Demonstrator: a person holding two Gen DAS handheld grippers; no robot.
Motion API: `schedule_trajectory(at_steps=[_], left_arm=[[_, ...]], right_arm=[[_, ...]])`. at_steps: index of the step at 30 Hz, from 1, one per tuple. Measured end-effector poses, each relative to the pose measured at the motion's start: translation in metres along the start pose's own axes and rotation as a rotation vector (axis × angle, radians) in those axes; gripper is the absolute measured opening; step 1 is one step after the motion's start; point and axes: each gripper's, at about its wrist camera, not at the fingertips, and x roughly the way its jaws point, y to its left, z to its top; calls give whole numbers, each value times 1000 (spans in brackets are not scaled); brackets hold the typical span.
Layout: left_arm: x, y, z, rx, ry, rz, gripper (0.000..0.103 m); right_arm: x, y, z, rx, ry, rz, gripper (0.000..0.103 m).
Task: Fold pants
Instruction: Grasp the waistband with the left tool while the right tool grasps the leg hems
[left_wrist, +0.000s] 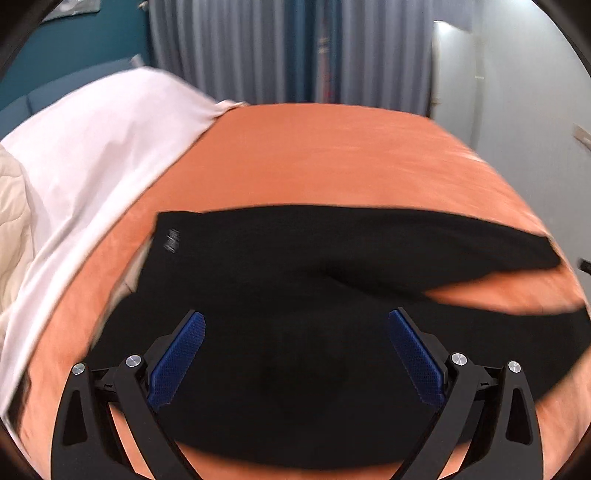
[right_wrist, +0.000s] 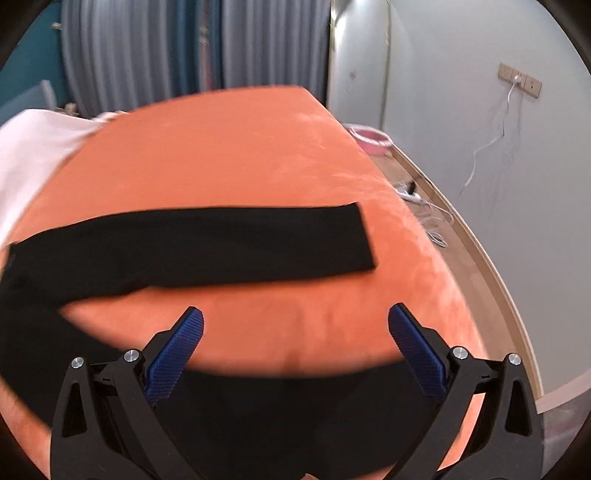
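Pants (left_wrist: 295, 295) span both views (hem (right_wrist: 364, 236) only rightward); both grippers' jaws gape wide, holding nothing.

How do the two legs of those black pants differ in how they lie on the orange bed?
The far leg lies flat and straight, its cuff square and fully in view. The near leg runs under the right gripper, its cuff hidden. Orange bed shows between them. Both are plain black.

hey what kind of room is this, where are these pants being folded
Most likely a bedroom. The black pants lie spread on a bed with an orange cover, white bedding is pushed to one side, and long grey curtains hang behind. Both grippers, left and right, are open above it.
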Motion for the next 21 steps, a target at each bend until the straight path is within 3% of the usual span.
schedule_trajectory(at_steps=[6,10,12,15,18,19,20,21], left_arm=[[120,107,87,-190,96,164,97],[184,157,116,-268,210,130,97],[209,172,121,-304,245,158,97],[234,179,124,-254,270,232,97],[252,181,122,-220,296,247,97],[258,182,122,-212,299,242,95],[263,181,120,-205,301,225,77],[266,180,120,-207,310,207,69]], right_arm=[[100,-37,60,137,59,-18,98],[147,-37,70,154,133,2,98],[162,-37,73,158,152,2,98],[176,-36,71,171,165,34,98],[181,-30,71,151,148,22,98],[183,-29,72,145,141,25,98],[184,-28,72,135,133,25,98],[184,-26,73,125,123,20,84]])
